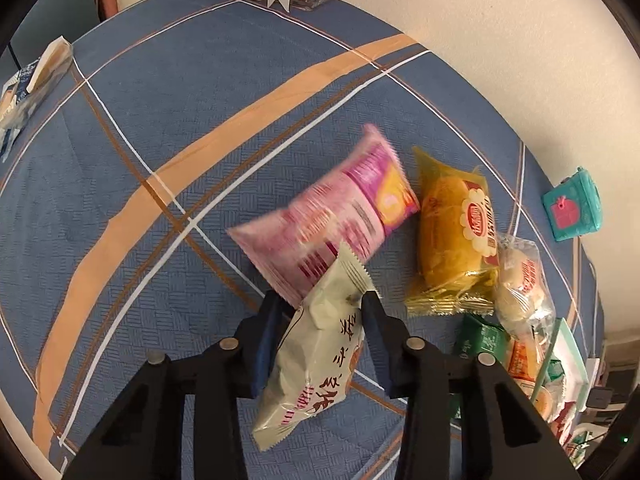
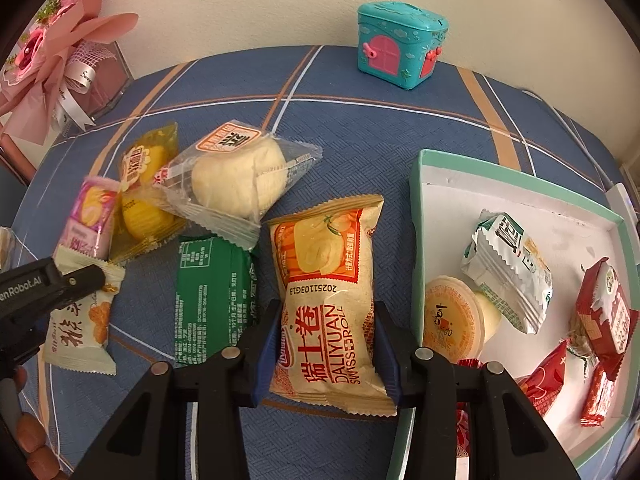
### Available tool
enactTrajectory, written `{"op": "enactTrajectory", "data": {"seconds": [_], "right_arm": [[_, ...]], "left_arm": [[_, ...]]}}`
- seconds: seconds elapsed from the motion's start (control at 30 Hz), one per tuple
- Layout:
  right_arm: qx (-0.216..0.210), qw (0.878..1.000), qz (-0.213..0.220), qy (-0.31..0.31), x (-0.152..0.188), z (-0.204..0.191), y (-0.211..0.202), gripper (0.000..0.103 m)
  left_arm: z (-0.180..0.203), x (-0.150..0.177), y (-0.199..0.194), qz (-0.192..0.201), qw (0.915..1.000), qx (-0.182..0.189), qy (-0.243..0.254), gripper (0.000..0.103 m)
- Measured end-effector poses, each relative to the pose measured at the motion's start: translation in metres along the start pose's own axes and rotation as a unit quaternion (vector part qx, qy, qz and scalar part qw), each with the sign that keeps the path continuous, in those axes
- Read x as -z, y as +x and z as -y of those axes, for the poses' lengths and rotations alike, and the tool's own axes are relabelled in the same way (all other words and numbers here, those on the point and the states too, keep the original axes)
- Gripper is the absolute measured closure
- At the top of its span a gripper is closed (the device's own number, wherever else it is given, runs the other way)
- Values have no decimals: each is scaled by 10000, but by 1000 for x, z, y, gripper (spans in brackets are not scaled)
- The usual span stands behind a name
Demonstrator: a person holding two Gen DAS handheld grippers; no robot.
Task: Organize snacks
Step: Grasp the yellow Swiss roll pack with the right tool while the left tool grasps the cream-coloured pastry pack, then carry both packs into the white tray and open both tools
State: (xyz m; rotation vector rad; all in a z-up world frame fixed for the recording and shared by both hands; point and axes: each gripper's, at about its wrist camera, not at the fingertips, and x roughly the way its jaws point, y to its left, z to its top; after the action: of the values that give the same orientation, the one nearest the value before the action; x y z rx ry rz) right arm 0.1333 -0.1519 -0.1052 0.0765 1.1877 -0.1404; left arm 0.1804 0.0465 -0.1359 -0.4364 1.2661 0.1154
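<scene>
Our right gripper (image 2: 326, 344) straddles the Swiss roll packet (image 2: 330, 300), long axis along the fingers, box (image 2: 418, 240) just right; left gripper (image 1: 320, 344) pinches the pale cracker packet (image 1: 316, 360).

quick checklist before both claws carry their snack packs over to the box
1. Left claw closed on the pale snack pack: ok.
2. Right claw gripping the swiss roll pack: cannot tell; fingers flank it, contact unclear.
3. Pink pack clear of the left claw's load: not ok, it overlaps the pale pack's tip.
4. Open space in the box: ok, bare floor at its far end.
5. Green pack clear of the right claw: cannot tell.
</scene>
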Motion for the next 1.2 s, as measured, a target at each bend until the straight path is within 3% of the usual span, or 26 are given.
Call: {"op": "enactTrajectory", "data": {"seconds": [0.33, 0.5, 0.63, 0.87, 1.03, 1.2], "right_arm": [[-37, 9999, -92, 21, 6, -1, -8, 64], [-109, 9998, -134, 50, 14, -2, -16, 64], [-165, 9996, -157, 139, 20, -1, -25, 64], [-223, 9993, -66, 296, 25, 3, -50, 64], [-256, 9986, 25, 457, 27, 8, -70, 64], [-274, 9979, 59, 583, 35, 11, -86, 64]], "left_arm": [[-25, 19, -9, -161, 9986, 412, -297, 72], [-37, 34, -9, -424, 9951, 749, -477, 84], [-37, 45, -11, -378, 9956, 751, -410, 84], [-40, 51, -38, -298, 9909, 1190, -559, 84], [-26, 23, -67, -125, 9885, 1431, -479, 84], [-10, 27, -85, -42, 9873, 1575, -212, 84]]}}
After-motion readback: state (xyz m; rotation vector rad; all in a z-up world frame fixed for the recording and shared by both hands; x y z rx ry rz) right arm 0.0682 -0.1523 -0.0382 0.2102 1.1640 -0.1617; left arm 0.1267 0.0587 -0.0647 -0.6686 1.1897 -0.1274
